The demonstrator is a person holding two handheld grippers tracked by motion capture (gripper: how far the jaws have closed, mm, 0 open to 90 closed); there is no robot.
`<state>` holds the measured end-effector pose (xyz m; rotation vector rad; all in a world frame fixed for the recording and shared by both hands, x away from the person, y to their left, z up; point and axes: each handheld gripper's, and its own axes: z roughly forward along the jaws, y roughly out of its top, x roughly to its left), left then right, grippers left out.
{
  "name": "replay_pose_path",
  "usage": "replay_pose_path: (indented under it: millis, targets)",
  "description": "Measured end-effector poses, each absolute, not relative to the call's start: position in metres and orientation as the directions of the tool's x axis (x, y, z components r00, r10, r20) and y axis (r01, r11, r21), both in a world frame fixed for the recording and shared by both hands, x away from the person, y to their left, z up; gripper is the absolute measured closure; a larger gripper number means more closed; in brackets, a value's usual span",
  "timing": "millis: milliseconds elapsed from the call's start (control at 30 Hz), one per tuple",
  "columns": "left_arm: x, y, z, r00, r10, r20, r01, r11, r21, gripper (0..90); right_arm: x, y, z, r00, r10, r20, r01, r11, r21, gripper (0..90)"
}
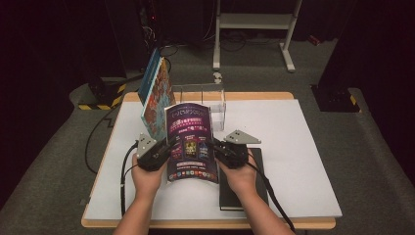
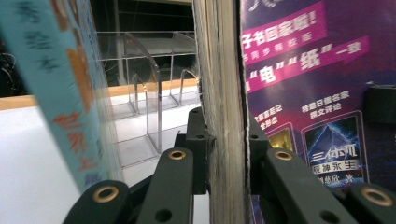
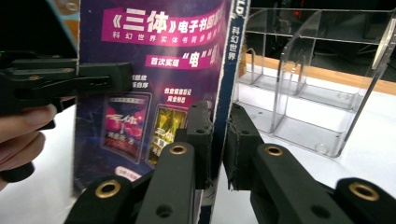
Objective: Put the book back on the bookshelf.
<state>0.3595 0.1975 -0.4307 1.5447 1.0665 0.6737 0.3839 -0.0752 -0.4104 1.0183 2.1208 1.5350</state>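
A purple magazine (image 1: 191, 142) stands upright above the middle of the white table (image 1: 293, 147), held from both sides. My left gripper (image 1: 168, 148) is shut on its left edge; in the left gripper view the jaws (image 2: 224, 126) clamp the stack of page edges, with the cover (image 2: 303, 70) to the right. My right gripper (image 1: 214, 147) is shut on the right edge; in the right gripper view its jaws (image 3: 218, 116) pinch the blue spine of the magazine (image 3: 154, 60). The left gripper (image 3: 70, 84) also shows there, on the cover's far side.
A clear acrylic rack (image 1: 205, 100) (image 2: 149, 93) (image 3: 303, 93) stands behind the magazine. A blue and orange book (image 1: 155, 93) (image 2: 60, 93) leans at the rack's left end. A black book (image 1: 242, 188) lies flat under my right hand. Table edges are near front and left.
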Motion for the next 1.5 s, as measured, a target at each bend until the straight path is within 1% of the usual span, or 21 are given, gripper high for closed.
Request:
replay_pose_path:
  millis: [33, 233, 367, 500, 633, 733, 867, 933, 967, 1033, 1100, 1133, 1200, 1267, 1400, 1500]
  targets:
    - [0.353, 0.199, -0.43, 0.443, 0.889, -0.116, 0.269, -0.009, 0.963, 76.5, 0.375, -0.077, -0.41, -0.694, 0.707, 0.136, 0.343, 0.159, 0.926, 82.6]
    - [0.335, 0.202, -0.431, 0.462, 0.879, -0.119, 0.248, 0.001, 0.969, 72.2, 0.352, -0.084, -0.412, -0.707, 0.694, 0.133, 0.321, 0.148, 0.935, 82.9]
    - [0.324, 0.203, -0.432, 0.47, 0.875, -0.115, 0.235, 0.002, 0.972, 67.3, 0.339, -0.087, -0.413, -0.712, 0.691, 0.121, 0.309, 0.153, 0.939, 82.2]
    - [0.315, 0.204, -0.435, 0.474, 0.874, -0.106, 0.224, -0.003, 0.975, 60.0, 0.328, -0.09, -0.415, -0.722, 0.682, 0.112, 0.3, 0.163, 0.94, 80.1]
    - [0.31, 0.205, -0.438, 0.473, 0.875, -0.102, 0.226, -0.008, 0.974, 53.0, 0.319, -0.091, -0.418, -0.742, 0.662, 0.11, 0.292, 0.171, 0.941, 71.9]
    - [0.309, 0.206, -0.442, 0.471, 0.876, -0.103, 0.241, -0.015, 0.97, 50.3, 0.316, -0.09, -0.415, -0.762, 0.64, 0.103, 0.271, 0.17, 0.948, 62.6]
    - [0.307, 0.208, -0.447, 0.474, 0.875, -0.099, 0.256, -0.03, 0.966, 49.5, 0.324, -0.088, -0.402, -0.777, 0.623, 0.092, 0.239, 0.156, 0.959, 60.0]
    - [0.306, 0.209, -0.449, 0.476, 0.874, -0.096, 0.261, -0.037, 0.965, 49.3, 0.331, -0.085, -0.393, -0.783, 0.616, 0.084, 0.225, 0.155, 0.962, 60.5]
    - [0.306, 0.209, -0.449, 0.476, 0.874, -0.096, 0.261, -0.037, 0.965, 49.3, 0.333, -0.084, -0.391, -0.787, 0.611, 0.086, 0.224, 0.154, 0.962, 62.6]
    - [0.306, 0.21, -0.452, 0.482, 0.871, -0.096, 0.268, -0.043, 0.962, 49.0, 0.338, -0.082, -0.387, -0.798, 0.597, 0.085, 0.224, 0.163, 0.961, 71.4]
    - [0.306, 0.21, -0.452, 0.482, 0.871, -0.094, 0.27, -0.045, 0.962, 48.6, 0.339, -0.079, -0.386, -0.802, 0.594, 0.063, 0.214, 0.188, 0.959, 81.6]
    - [0.306, 0.212, -0.452, 0.482, 0.871, -0.096, 0.277, -0.048, 0.96, 48.6, 0.339, -0.079, -0.386, -0.808, 0.587, 0.054, 0.204, 0.192, 0.96, 83.3]
    - [0.306, 0.214, -0.453, 0.479, 0.873, -0.095, 0.284, -0.052, 0.958, 48.4, 0.337, -0.078, -0.386, -0.801, 0.597, 0.03, 0.185, 0.199, 0.962, 83.8]
    - [0.306, 0.217, -0.453, 0.473, 0.875, -0.099, 0.286, -0.046, 0.957, 48.5, 0.336, -0.077, -0.386, -0.794, 0.607, 0.029, 0.18, 0.189, 0.965, 84.0]
    - [0.305, 0.222, -0.451, 0.464, 0.879, -0.108, 0.282, -0.032, 0.959, 48.5, 0.34, -0.077, -0.388, -0.769, 0.637, 0.054, 0.193, 0.152, 0.969, 84.1]
    - [0.305, 0.225, -0.45, 0.456, 0.883, -0.113, 0.282, -0.023, 0.959, 48.5, 0.345, -0.077, -0.387, -0.747, 0.663, 0.051, 0.18, 0.129, 0.975, 84.1]
